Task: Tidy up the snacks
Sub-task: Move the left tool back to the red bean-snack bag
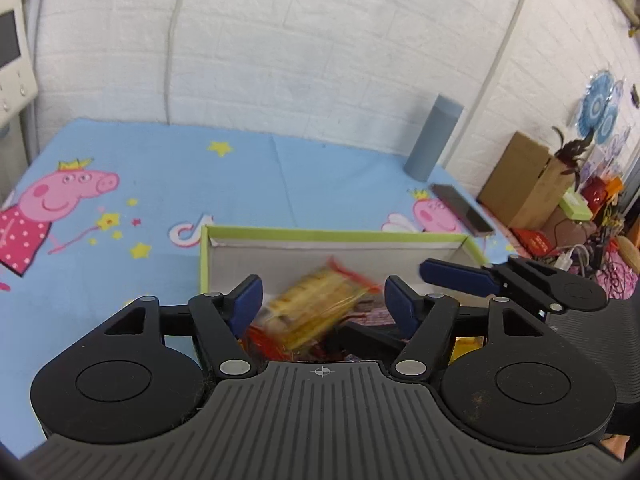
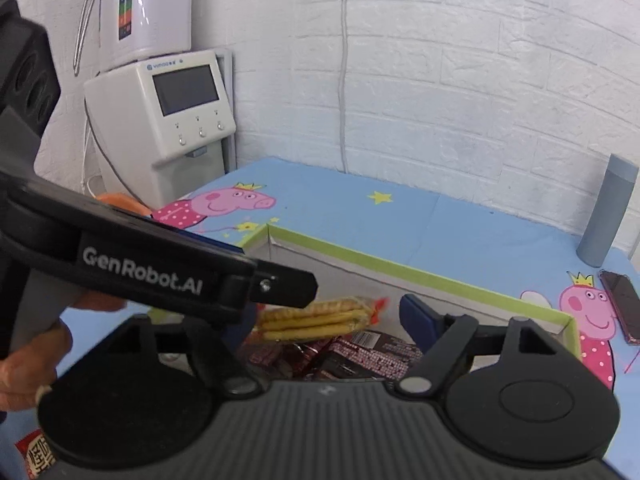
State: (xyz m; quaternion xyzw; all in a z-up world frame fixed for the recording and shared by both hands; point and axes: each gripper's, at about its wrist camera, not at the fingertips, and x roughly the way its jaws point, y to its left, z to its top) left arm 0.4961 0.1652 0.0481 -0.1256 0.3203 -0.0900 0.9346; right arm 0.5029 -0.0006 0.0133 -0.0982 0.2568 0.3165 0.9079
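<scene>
"GenRobot.AI" marks left tool [image 2: 256, 312]; both tools released above seemingly loose biscuit pack [image 2: 316, 318].

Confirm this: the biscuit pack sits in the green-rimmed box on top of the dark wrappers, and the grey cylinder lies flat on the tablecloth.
One thing is wrong: the grey cylinder stands upright on the tablecloth, as the right wrist view shows. The biscuit pack does sit in the green-rimmed box on the dark wrappers.

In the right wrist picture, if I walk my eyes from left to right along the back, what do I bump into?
White machine with a screen → cartoon pig with a crown → yellow star → grey bottle → dark phone.
</scene>
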